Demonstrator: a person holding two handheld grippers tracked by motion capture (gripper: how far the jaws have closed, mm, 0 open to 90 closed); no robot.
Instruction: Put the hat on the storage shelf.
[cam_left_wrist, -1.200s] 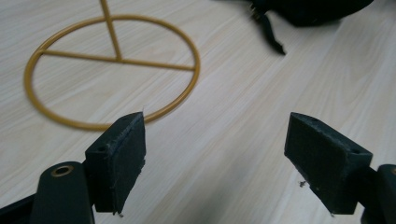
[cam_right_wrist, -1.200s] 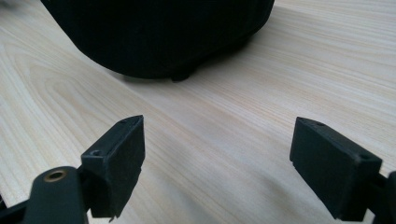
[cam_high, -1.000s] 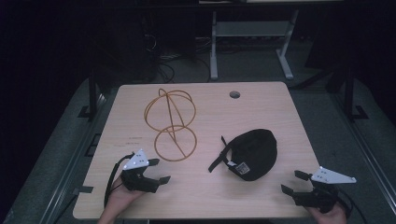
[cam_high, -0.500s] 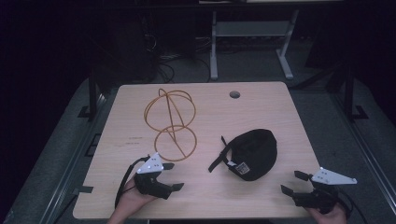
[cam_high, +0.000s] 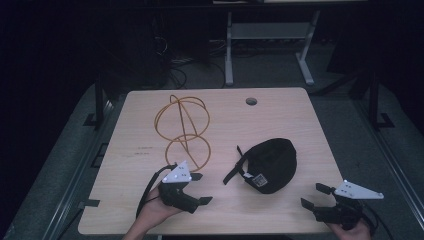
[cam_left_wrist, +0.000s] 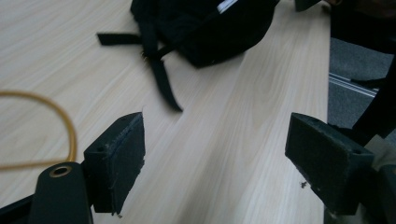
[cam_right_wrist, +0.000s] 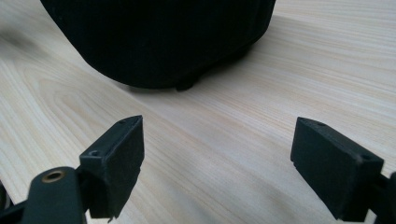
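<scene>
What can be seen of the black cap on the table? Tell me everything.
The black cap looks like soft fabric, with a rounded crown and a small white label near its front edge. A black strap trails from its left side flat across the wooden table. It lies right of the middle, resting on the tabletop, apart from the orange wire hoops. Neither gripper touches it: the left gripper and right gripper sit nearer the person, both open.

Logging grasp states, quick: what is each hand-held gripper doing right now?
Left hand-held gripper: open, holding nothing.
Right hand-held gripper: open, holding nothing.
</scene>
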